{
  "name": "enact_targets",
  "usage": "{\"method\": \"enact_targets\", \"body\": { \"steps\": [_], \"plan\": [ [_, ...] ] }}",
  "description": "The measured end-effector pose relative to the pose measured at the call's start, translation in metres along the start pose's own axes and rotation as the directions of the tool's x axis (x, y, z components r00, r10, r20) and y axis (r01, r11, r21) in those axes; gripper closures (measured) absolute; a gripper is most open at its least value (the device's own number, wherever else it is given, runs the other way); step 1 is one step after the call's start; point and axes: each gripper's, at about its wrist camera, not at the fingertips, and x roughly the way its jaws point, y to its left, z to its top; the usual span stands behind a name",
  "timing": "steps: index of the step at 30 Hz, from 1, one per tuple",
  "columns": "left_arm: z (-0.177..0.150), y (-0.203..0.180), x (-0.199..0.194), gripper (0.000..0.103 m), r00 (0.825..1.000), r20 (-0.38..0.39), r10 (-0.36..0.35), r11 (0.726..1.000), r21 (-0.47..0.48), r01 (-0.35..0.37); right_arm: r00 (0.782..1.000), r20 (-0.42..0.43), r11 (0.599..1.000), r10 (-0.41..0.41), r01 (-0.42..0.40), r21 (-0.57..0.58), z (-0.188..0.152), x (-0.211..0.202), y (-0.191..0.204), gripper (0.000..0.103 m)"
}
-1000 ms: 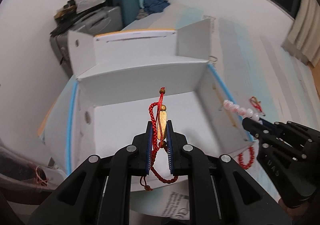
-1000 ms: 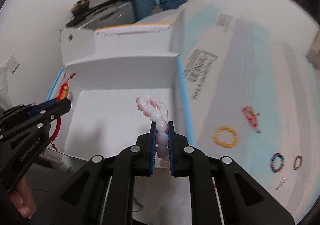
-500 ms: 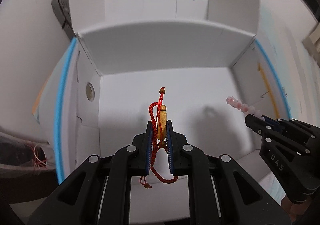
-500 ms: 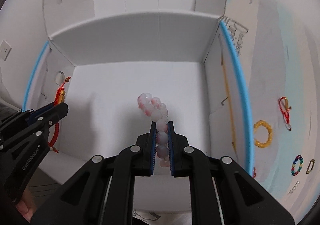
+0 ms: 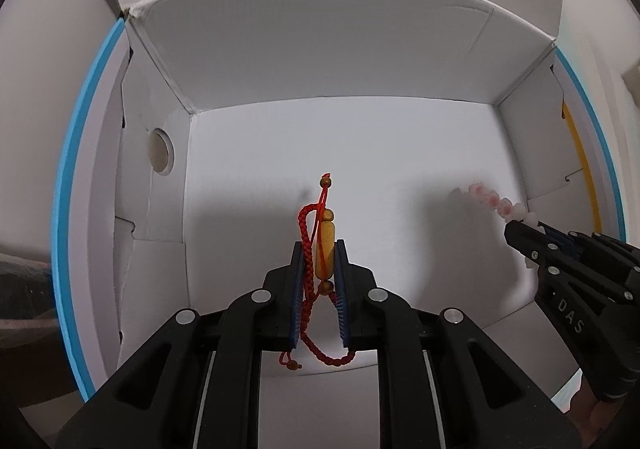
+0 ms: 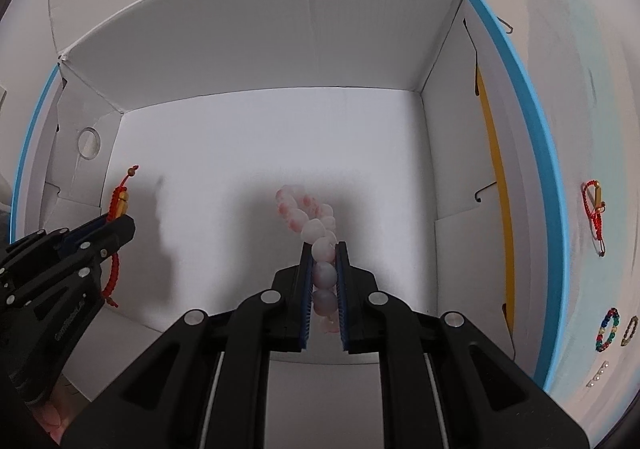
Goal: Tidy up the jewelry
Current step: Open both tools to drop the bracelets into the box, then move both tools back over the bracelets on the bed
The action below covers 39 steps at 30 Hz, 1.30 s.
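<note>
Nothing lies on the floor of the white cardboard box [image 6: 260, 153] yet, so the sorting looks to be at an early stage. Both pieces in hand hang inside it, ready to be let go. The left hand-held gripper [image 5: 319, 249] has its jaws just opening, with the red braided cord bracelet [image 5: 307, 241] and its gold tube bead between the pads. The right hand-held gripper [image 6: 324, 249] has its jaws just opening too, though its pads press on the pink-and-white bead bracelet [image 6: 316, 221], whose free end curls toward the box floor.

Left to gather, on the counter [image 6: 580, 89] to the right of the box: a second red cord bracelet [image 6: 596, 209], a multicoloured bead bracelet [image 6: 608, 329], a small dark ring-like piece [image 6: 629, 330] and a short row of pale beads [image 6: 598, 373].

The counter is pale, with a light blue wash; a blue band edges the box. At the far end, dark clutter is only half visible.
</note>
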Motion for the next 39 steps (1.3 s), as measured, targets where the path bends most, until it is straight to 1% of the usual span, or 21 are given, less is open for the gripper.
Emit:
{"method": "enact_targets", "body": {
  "steps": [3,5,6,7,8,9,10,11,12,13,14,16,19,21,22,25,27,29,31,34,39],
  "plan": [
    [0.000,-0.001,-0.004,0.083,1.000,0.016,0.027,1.000,-0.004,-0.027,1.000,0.005,1.000,0.002,-0.002,-0.003,0.002,0.001,0.000,0.091],
    [-0.005,0.001,-0.008,0.077,0.999,0.026,0.033,0.999,-0.011,-0.032,1.000,0.012,1.000,0.017,-0.017,-0.008,-0.001,-0.003,0.002,0.087],
    [-0.009,0.001,-0.011,0.074,0.999,0.032,0.039,0.999,-0.012,-0.039,1.000,0.021,1.000,0.020,-0.019,-0.012,-0.001,-0.005,0.005,0.077],
    [-0.010,0.001,-0.014,0.066,0.998,0.041,0.045,0.999,-0.013,-0.045,0.999,0.035,1.000,0.026,-0.025,-0.015,-0.001,-0.009,0.006,0.068],
    [-0.011,0.000,-0.019,0.055,0.997,0.058,0.049,0.999,-0.013,-0.048,0.998,0.048,0.999,0.029,-0.028,-0.018,0.000,-0.015,0.005,0.063],
    [-0.013,-0.001,-0.025,0.049,0.996,0.076,0.053,0.999,-0.014,-0.052,0.998,0.057,0.999,0.031,-0.030,-0.020,-0.001,-0.019,0.006,0.058],
    [-0.015,0.000,-0.030,0.045,0.994,0.089,0.056,0.998,-0.013,-0.055,0.997,0.065,0.999,0.036,-0.035,-0.021,-0.001,-0.023,0.006,0.055],
    [-0.017,-0.001,-0.036,0.044,0.992,0.108,0.061,0.998,-0.008,-0.060,0.996,0.079,0.999,0.047,-0.045,-0.021,-0.003,-0.030,0.006,0.052],
    [-0.019,-0.002,-0.042,0.042,0.991,0.119,0.063,0.998,-0.007,-0.063,0.995,0.088,0.998,0.053,-0.051,-0.020,-0.004,-0.035,0.006,0.047],
    [-0.020,-0.003,-0.046,0.035,0.990,0.127,0.063,0.998,-0.008,-0.063,0.993,0.098,0.998,0.060,-0.058,-0.020,-0.006,-0.040,0.006,0.043],
    [-0.022,-0.003,-0.055,0.030,0.988,0.142,0.061,0.998,-0.012,-0.059,0.992,0.111,0.998,0.067,-0.065,-0.020,-0.007,-0.047,0.005,0.041],
    [-0.026,-0.002,-0.068,0.025,0.984,0.169,0.060,0.998,-0.024,-0.057,0.986,0.149,0.997,0.075,-0.073,-0.021,-0.012,-0.064,0.002,0.033],
    [-0.036,-0.002,-0.084,0.016,0.978,0.204,0.045,0.999,-0.035,-0.038,0.975,0.209,0.997,0.080,-0.080,-0.008,-0.022,-0.088,-0.007,0.025],
    [-0.039,-0.009,-0.094,0.013,0.973,0.229,0.035,0.999,-0.038,-0.027,0.967,0.245,0.997,0.071,-0.073,-0.002,-0.028,-0.104,-0.017,0.022],
    [-0.039,-0.004,-0.096,0.010,0.970,0.240,0.027,0.999,-0.039,-0.018,0.962,0.266,0.998,0.064,-0.066,-0.001,-0.033,-0.113,-0.023,0.022],
    [-0.045,-0.019,-0.111,0.007,0.961,0.277,0.004,1.000,-0.024,0.002,0.949,0.312,0.999,0.042,-0.049,0.013,-0.043,-0.133,-0.037,0.017],
    [-0.053,-0.034,-0.123,0.006,0.954,0.300,-0.015,1.000,-0.009,0.018,0.939,0.344,0.999,0.016,-0.029,0.032,-0.056,-0.148,-0.054,0.017],
    [-0.055,-0.051,-0.130,0.006,0.946,0.322,-0.033,0.999,0.011,0.031,0.933,0.360,0.999,0.003,-0.021,0.046,-0.068,-0.160,-0.068,0.017],
    [-0.065,-0.069,-0.136,0.006,0.938,0.342,-0.051,0.998,0.038,0.041,0.928,0.373,0.998,-0.011,-0.014,0.065,-0.078,-0.170,-0.079,0.017],
    [-0.067,-0.096,-0.137,0.006,0.928,0.362,-0.085,0.995,0.082,0.059,0.918,0.395,0.995,-0.039,0.000,0.096,-0.097,-0.185,-0.101,0.017],
    [-0.083,-0.139,-0.133,0.006,0.922,0.364,-0.131,0.984,0.158,0.078,0.906,0.413,0.987,-0.090,0.026,0.158,-0.130,-0.204,-0.143,0.017]
  ]
}}
